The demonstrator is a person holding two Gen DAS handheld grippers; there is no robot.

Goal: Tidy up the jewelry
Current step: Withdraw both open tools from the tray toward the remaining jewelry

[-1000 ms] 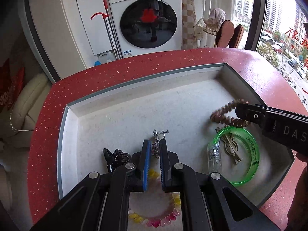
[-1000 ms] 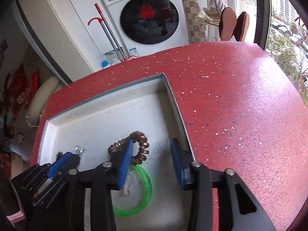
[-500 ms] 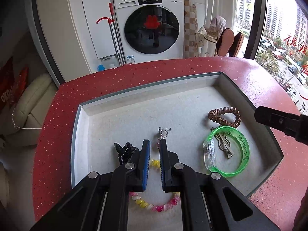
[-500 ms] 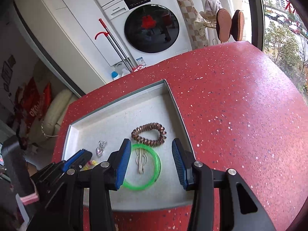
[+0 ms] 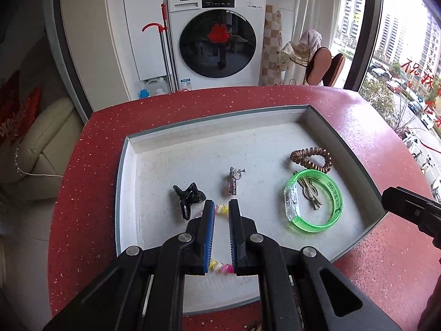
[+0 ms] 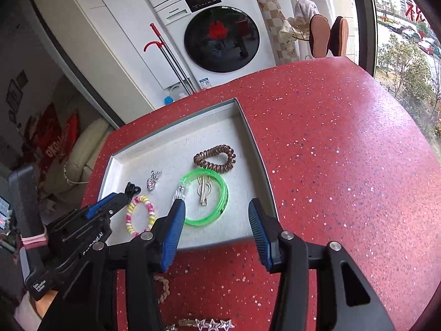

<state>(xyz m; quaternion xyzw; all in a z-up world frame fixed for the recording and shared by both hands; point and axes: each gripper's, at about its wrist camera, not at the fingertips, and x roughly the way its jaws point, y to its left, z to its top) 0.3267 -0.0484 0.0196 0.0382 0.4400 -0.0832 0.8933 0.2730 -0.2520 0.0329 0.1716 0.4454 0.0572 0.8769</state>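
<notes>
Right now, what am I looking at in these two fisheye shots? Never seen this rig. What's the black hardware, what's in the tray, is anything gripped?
No robot arm here: a person holds a hand-held two-finger gripper in each hand, each with a camera looking forward along its fingers.

The left wrist view shows the left gripper low over a grey tray on a red speckled counter. Its fingers have just been opening and stand slightly apart, pressing on nothing; a pink-and-yellow bead bracelet lies on the tray floor below them.

The right wrist view shows the right gripper, fingers wide apart and empty, near the tray's front edge.

Also in the tray: a black hair claw, a small silver earring, a brown coil hair tie and a green bangle with a metal hair clip lying inside it. Nothing is held.
</notes>
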